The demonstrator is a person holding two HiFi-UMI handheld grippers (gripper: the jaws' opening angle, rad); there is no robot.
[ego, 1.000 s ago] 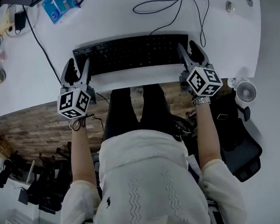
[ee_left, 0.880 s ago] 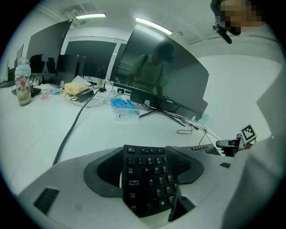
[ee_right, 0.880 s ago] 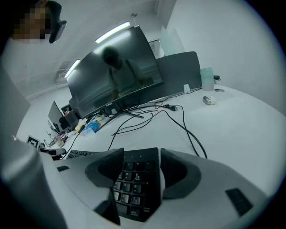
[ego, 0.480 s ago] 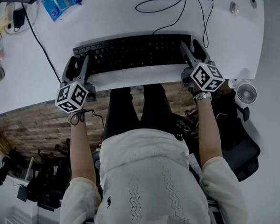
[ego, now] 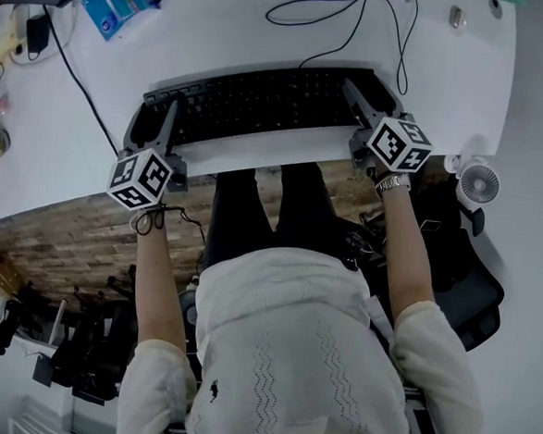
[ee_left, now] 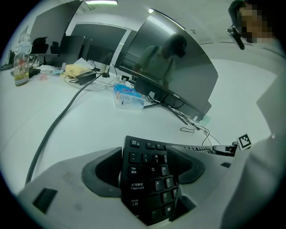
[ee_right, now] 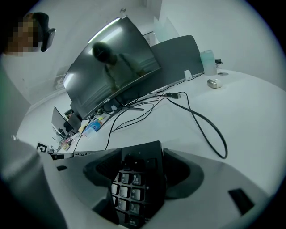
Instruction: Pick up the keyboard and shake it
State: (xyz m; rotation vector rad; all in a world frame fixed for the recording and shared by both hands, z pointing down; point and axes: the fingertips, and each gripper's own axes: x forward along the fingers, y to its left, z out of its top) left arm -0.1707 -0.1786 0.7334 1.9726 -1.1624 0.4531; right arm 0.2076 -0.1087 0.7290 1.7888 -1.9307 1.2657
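1. Keyboard is lying flat on the white desk, each end sitting between a pair of parted jaws.
2. Left gripper: its jaws have just been opening and are standing wide around the Tab-and-Shift end, not clamping it.
3. Right gripper: its jaws are standing apart around the number-pad end.
4. A black cable is looping behind the keyboard.

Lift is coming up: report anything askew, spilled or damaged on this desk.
Nothing stands out. The black keyboard lies flat and whole on the white desk, with a black cable looped loosely beyond it. No spill shows.
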